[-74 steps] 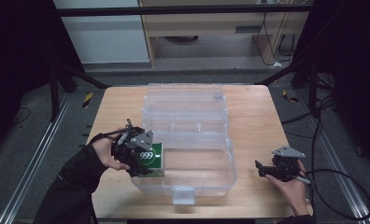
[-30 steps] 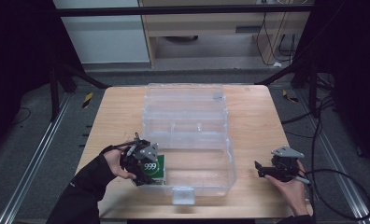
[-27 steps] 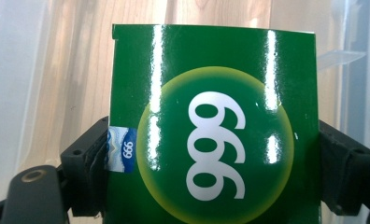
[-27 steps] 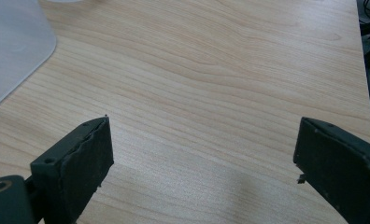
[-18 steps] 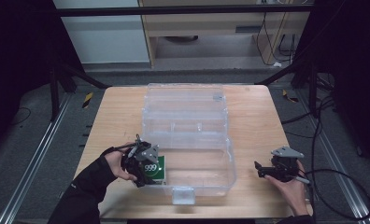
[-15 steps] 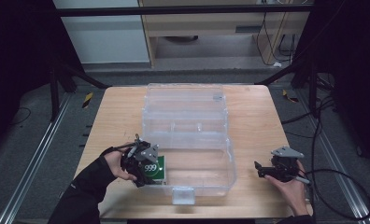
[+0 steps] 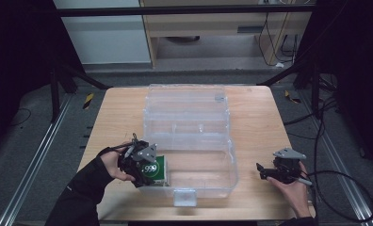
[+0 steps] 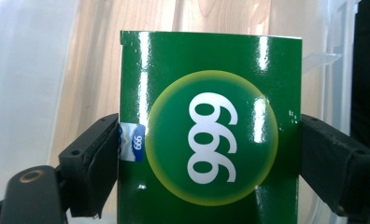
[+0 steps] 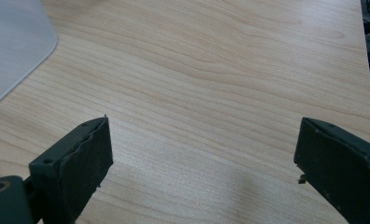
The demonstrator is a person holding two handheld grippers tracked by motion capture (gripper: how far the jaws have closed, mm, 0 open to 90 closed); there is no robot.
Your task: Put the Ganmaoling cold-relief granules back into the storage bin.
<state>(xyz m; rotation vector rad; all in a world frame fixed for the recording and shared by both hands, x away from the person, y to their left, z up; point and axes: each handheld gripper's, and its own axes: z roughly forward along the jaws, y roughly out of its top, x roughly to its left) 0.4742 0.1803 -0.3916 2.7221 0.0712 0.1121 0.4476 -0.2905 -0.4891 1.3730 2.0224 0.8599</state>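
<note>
A glossy green box (image 8: 210, 126) printed with "999" in a yellow-ringed circle sits between the jaws of my left gripper (image 8: 209, 154), which is shut on its two sides. In the high view the same green box (image 7: 154, 170) is at the front left corner of a clear plastic bin (image 7: 201, 162), held there by my left gripper (image 7: 140, 162). My right gripper (image 7: 264, 173) rests at the table's front right, apart from the bin. In the right gripper view its jaws stand wide open over bare wood, right gripper (image 9: 204, 149) empty.
The clear bin has an open lid (image 7: 187, 101) lying back toward the far side. A latch tab (image 7: 184, 197) sticks out at its front. The wooden table (image 7: 257, 122) ends close behind my right hand. A corner of the bin (image 9: 15, 46) shows at upper left.
My left gripper has carried the green box down and toward the front, from above the bin's left wall to its front left corner. The right gripper has stayed put.
</note>
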